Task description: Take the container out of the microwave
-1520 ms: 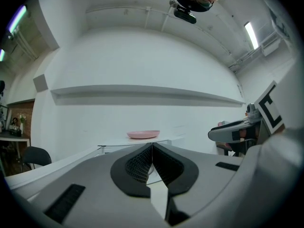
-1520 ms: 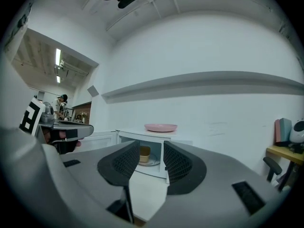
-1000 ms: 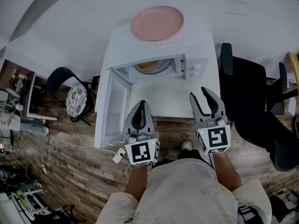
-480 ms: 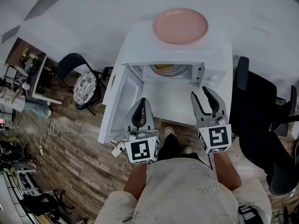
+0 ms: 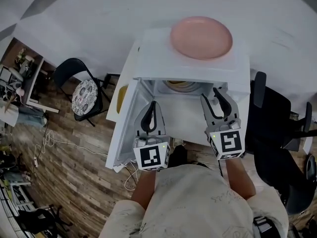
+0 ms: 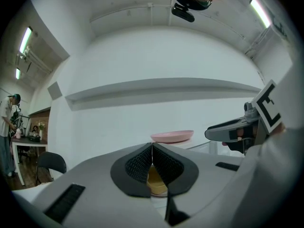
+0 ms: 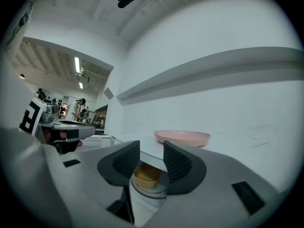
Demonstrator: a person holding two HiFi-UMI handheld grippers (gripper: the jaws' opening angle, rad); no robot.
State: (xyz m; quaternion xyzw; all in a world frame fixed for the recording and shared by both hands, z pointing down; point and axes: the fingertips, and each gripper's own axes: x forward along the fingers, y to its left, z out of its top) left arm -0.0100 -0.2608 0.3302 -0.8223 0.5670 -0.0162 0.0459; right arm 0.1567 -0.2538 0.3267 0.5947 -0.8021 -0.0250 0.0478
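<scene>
The white microwave (image 5: 148, 53) stands with its door (image 5: 125, 128) swung open to the left. Inside, on the glass turntable, sits a yellow container (image 5: 180, 85) (image 6: 156, 183) (image 7: 146, 175), mostly hidden in the head view by the top edge. My left gripper (image 5: 153, 104) (image 6: 152, 147) is shut and empty, held in front of the opening at its left. My right gripper (image 5: 212, 95) (image 7: 151, 149) is open and empty. It is level with the opening's right side, with the container showing between its jaws but still apart from them.
A pink plate (image 5: 201, 37) (image 6: 172, 136) (image 7: 182, 137) lies on top of the microwave. A black chair with a patterned cushion (image 5: 84, 96) stands to the left, and a black office chair (image 5: 277, 118) close on the right. A cable (image 5: 49, 143) lies on the wooden floor.
Both grippers have moved forward to the microwave opening, and the head view has come closer and higher over it. The jaws have kept their states.
</scene>
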